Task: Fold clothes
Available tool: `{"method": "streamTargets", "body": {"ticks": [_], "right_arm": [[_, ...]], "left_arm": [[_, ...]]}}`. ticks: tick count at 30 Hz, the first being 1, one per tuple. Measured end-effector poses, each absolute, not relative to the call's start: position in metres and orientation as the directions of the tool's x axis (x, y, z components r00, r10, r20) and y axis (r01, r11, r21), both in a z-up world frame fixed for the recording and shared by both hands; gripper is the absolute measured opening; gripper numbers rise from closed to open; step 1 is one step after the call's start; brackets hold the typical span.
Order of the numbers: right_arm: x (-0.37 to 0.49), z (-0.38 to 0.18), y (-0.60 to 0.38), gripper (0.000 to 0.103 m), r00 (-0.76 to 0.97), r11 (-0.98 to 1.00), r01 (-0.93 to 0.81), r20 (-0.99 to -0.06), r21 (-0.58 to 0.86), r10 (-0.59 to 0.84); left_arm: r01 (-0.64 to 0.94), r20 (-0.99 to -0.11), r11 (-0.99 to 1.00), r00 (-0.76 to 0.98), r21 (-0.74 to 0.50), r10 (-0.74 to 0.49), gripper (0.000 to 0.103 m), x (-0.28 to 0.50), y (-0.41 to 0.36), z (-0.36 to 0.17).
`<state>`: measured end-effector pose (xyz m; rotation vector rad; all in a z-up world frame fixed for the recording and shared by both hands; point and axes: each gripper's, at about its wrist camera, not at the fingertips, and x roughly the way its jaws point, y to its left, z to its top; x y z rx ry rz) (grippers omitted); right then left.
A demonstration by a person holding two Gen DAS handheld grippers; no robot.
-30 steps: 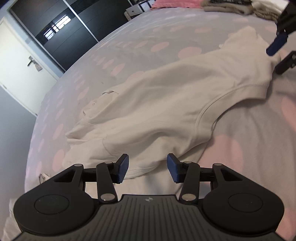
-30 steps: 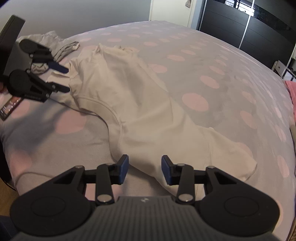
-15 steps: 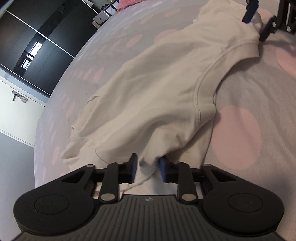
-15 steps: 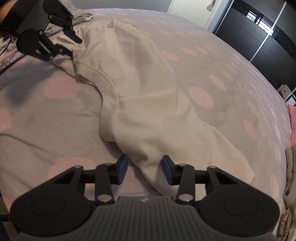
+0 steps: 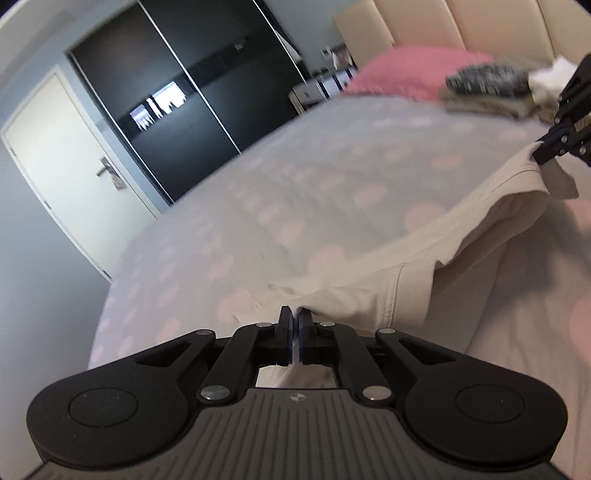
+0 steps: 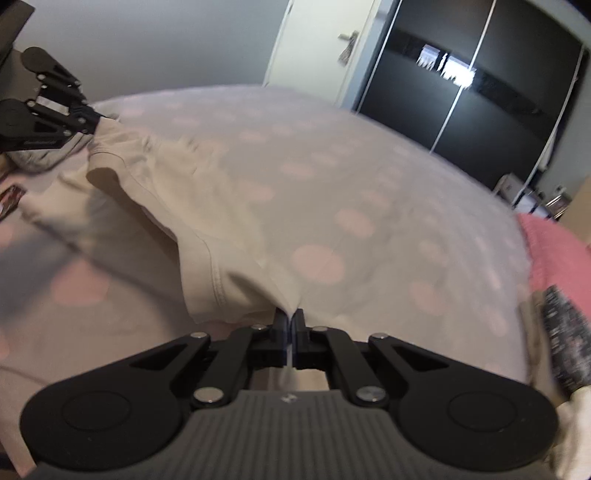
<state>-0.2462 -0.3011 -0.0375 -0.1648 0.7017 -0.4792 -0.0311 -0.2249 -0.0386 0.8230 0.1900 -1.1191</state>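
A cream T-shirt [image 5: 424,251] hangs stretched between my two grippers above the grey bed cover with pink dots [image 5: 295,177]. My left gripper [image 5: 295,314] is shut on one edge of the cloth, which bunches at the pads. In that view my right gripper [image 5: 540,153] pinches the far end at the upper right. In the right wrist view the T-shirt [image 6: 207,206] runs from my right gripper [image 6: 289,315], shut on its near edge, up to my left gripper [image 6: 96,119] at the upper left. The shirt's lower part drags on the bed cover [image 6: 369,166].
A pink pillow [image 5: 413,70] and a stack of folded clothes [image 5: 487,88] lie by the padded headboard [image 5: 480,26]. Beyond the bed are black sliding wardrobe doors [image 5: 177,92] and a white door [image 5: 70,155]. A grey garment [image 6: 40,158] lies under the left gripper.
Both grippers closed on the shirt's edge, the left first and then the right, and rose. The shirt has come up off the bed and now hangs taut between them.
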Motion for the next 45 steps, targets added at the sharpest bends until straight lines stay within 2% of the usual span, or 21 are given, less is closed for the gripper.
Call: {"method": "streamTargets", "body": {"ticks": [6,13,15,18,21,22,24,26,30,32,34,38,41,44,45], "right_arm": [[-0.275,0.057,-0.301,0.001,0.714,0.803,0.496,-0.371,-0.329,-0.593],[-0.324,0.184,-0.259,0.001,0.763,0.707,0.581,-0.033,-0.402,-0.646],[-0.338,0.213,-0.248,0.002,0.773,0.701,0.592,0.033,-0.397,-0.634],[-0.349,0.237,-0.240,0.002,0.784,0.710,0.590,0.064,-0.383,-0.617],[-0.347,0.232,-0.245,0.002,0.800,0.754,0.563,-0.005,-0.339,-0.600],[-0.342,0.222,-0.248,0.002,0.805,0.773,0.544,-0.056,-0.327,-0.591],[-0.328,0.191,-0.258,0.002,0.806,0.815,0.502,-0.186,-0.289,-0.562],[-0.314,0.148,-0.270,0.002,0.789,0.856,0.465,-0.334,-0.226,-0.517],[-0.286,0.051,-0.293,0.002,0.691,0.890,0.435,-0.584,-0.133,-0.425],[-0.272,0.012,-0.306,0.002,0.640,0.893,0.440,-0.663,-0.100,-0.390],[-0.257,-0.009,-0.318,0.002,0.610,0.891,0.447,-0.701,-0.079,-0.368],[-0.232,-0.034,-0.343,0.002,0.601,0.888,0.457,-0.717,-0.054,-0.353],[-0.218,-0.040,-0.363,0.004,0.595,0.881,0.472,-0.723,-0.038,-0.351],[-0.208,-0.048,-0.383,0.014,0.595,0.869,0.495,-0.722,-0.017,-0.353],[-0.207,-0.049,-0.389,0.026,0.596,0.862,0.506,-0.720,-0.006,-0.355]], "left_arm": [[0.836,-0.360,0.263,0.463,0.482,-0.810,0.001,-0.056,-0.210,0.067],[0.852,-0.126,0.365,0.437,0.375,-0.890,0.001,-0.088,-0.163,0.182],[0.862,-0.073,0.372,0.420,0.345,-0.905,0.001,-0.095,-0.149,0.204],[0.881,-0.063,0.359,0.395,0.309,-0.916,0.001,-0.097,-0.142,0.220],[0.905,-0.197,0.306,0.371,0.296,-0.907,0.001,-0.084,-0.156,0.207],[0.923,-0.281,0.273,0.348,0.271,-0.894,0.001,-0.076,-0.163,0.193],[0.950,-0.447,0.225,0.300,0.215,-0.843,0.001,-0.059,-0.179,0.158],[0.958,-0.566,0.206,0.285,0.201,-0.774,0.001,-0.048,-0.196,0.109],[0.968,-0.724,0.212,0.240,0.131,-0.647,0.001,-0.023,-0.217,0.010],[0.968,-0.756,0.230,0.228,0.105,-0.613,0.001,-0.010,-0.224,-0.022],[0.965,-0.767,0.250,0.222,0.083,-0.602,0.001,0.005,-0.225,-0.042],[0.948,-0.764,0.316,0.232,0.038,-0.602,0.001,0.024,-0.227,-0.064],[0.925,-0.754,0.381,0.260,0.015,-0.603,0.005,0.040,-0.239,-0.075],[0.906,-0.753,0.423,0.289,0.016,-0.591,0.016,0.050,-0.249,-0.084],[0.901,-0.754,0.434,0.297,0.017,-0.586,0.023,0.052,-0.251,-0.086]]}}
